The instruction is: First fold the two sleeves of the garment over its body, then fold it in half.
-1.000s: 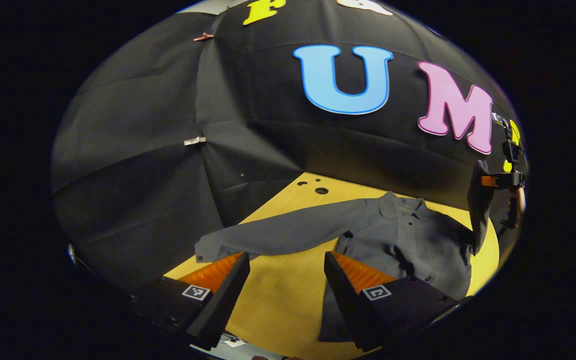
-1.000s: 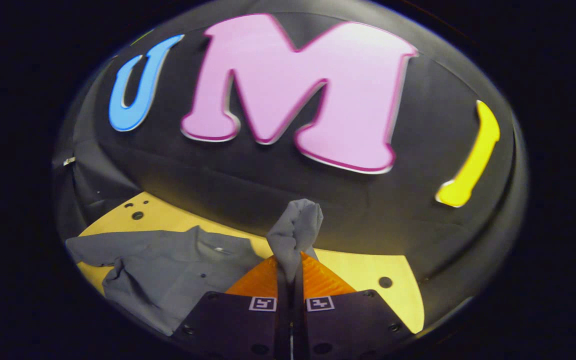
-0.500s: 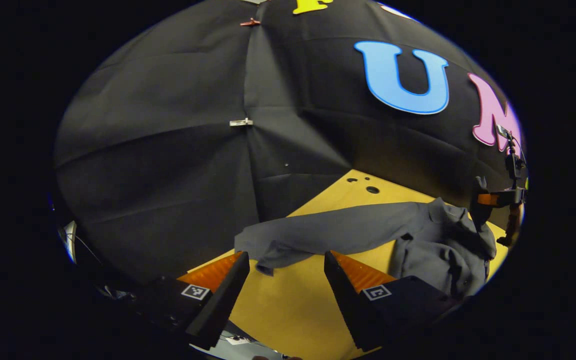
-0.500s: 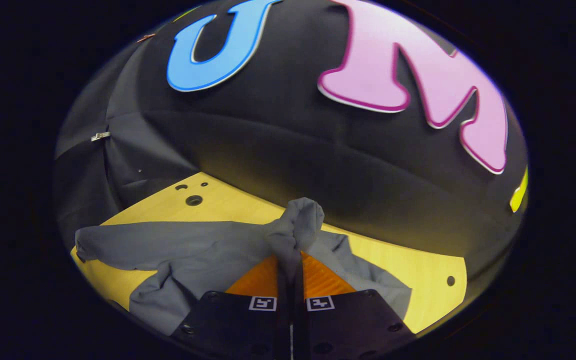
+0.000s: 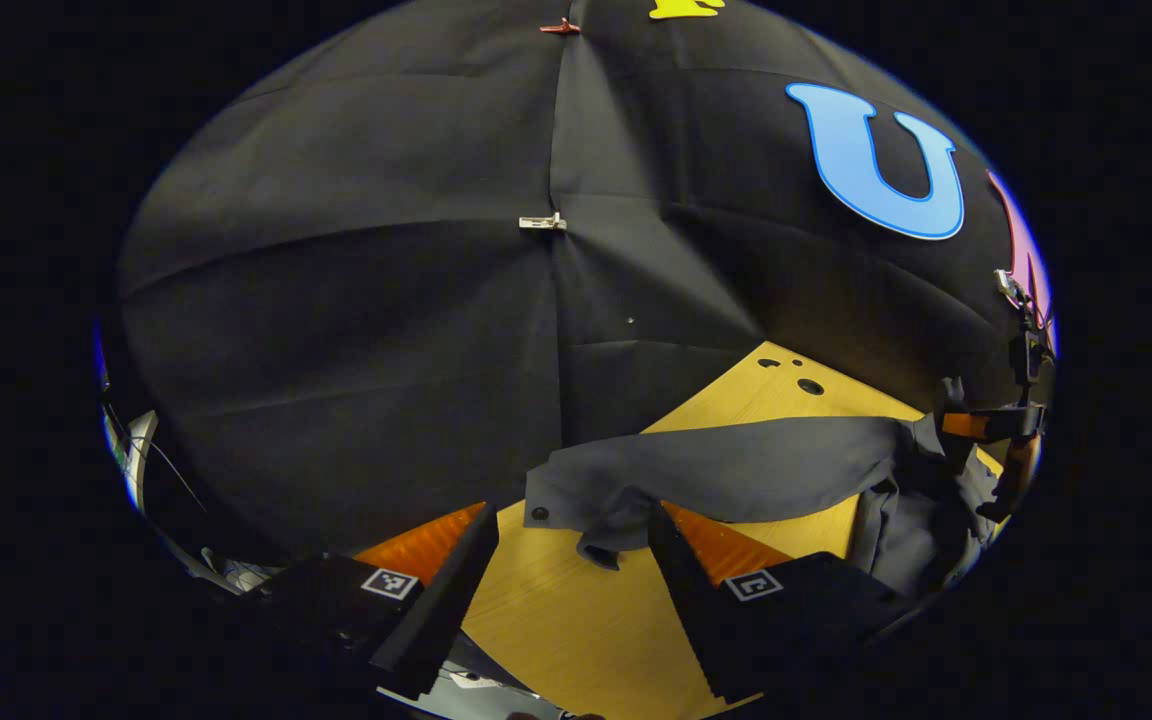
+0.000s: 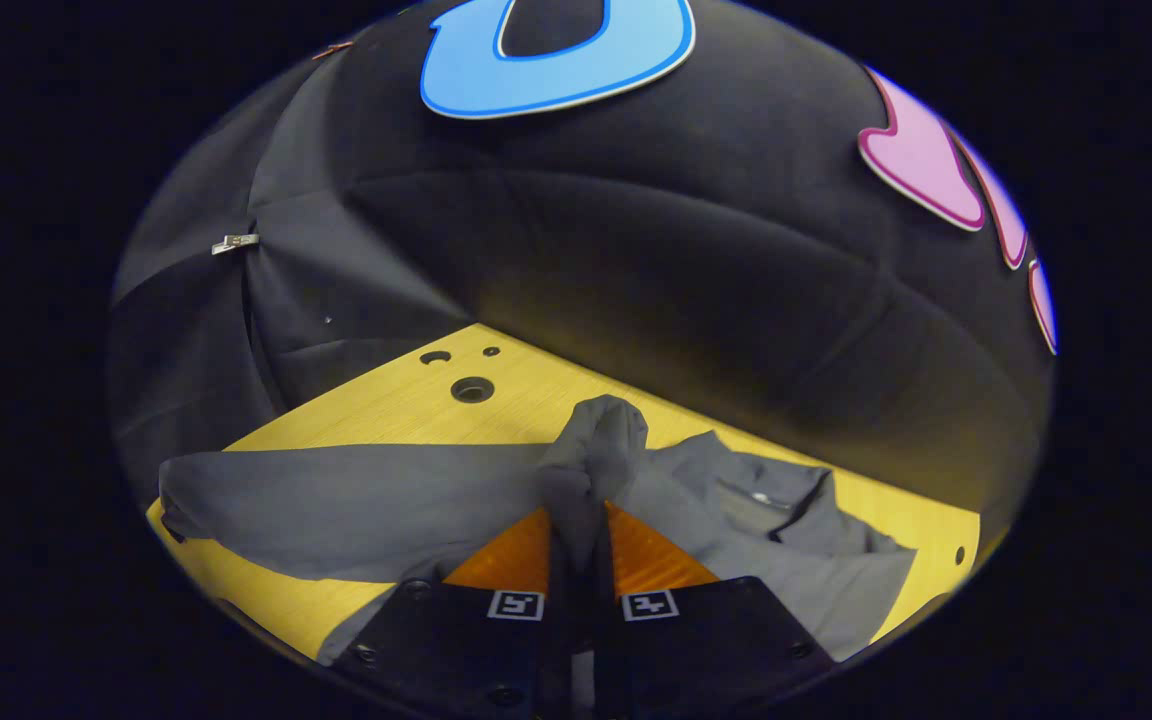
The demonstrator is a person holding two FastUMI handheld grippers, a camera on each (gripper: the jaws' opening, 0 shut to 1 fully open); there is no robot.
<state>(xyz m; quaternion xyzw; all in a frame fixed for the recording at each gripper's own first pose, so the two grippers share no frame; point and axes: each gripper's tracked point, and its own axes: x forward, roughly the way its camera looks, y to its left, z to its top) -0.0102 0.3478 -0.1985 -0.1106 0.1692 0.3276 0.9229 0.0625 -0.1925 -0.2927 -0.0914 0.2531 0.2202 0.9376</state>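
L gripper (image 5: pixel 566 545): my fingers (image 5: pixel 436 590) spread wide, nothing between them, no contact w/ cloth. They hang over the wooden table (image 5: pixel 576 640). Cuff end of the shirt's left sleeve (image 5: pixel 716 475) lies just ahead of the tips, between them in view, cuff button visible at its near corner. Sleeve runs out flat across the table toward the shirt body at far right of the left gripper view. R gripper (image 5: pixel 976 425) also seen there, far off, w/ cloth bunched at it.

R gripper (image 6: pixel 576 520), right gripper view: fingers closed tight on the right sleeve (image 6: pixel 596 445); both press on it, fabric wad sticks up above the tips. Grey shirt (image 6: pixel 766 530) lies on the table (image 6: pixel 386 410), crumpled; collar and placket to the right of my fingers, the other sleeve stretched out to the left. Held sleeve sits over the shirt body, near the collar. Holes in the tabletop (image 6: pixel 471 388) beyond the shirt.
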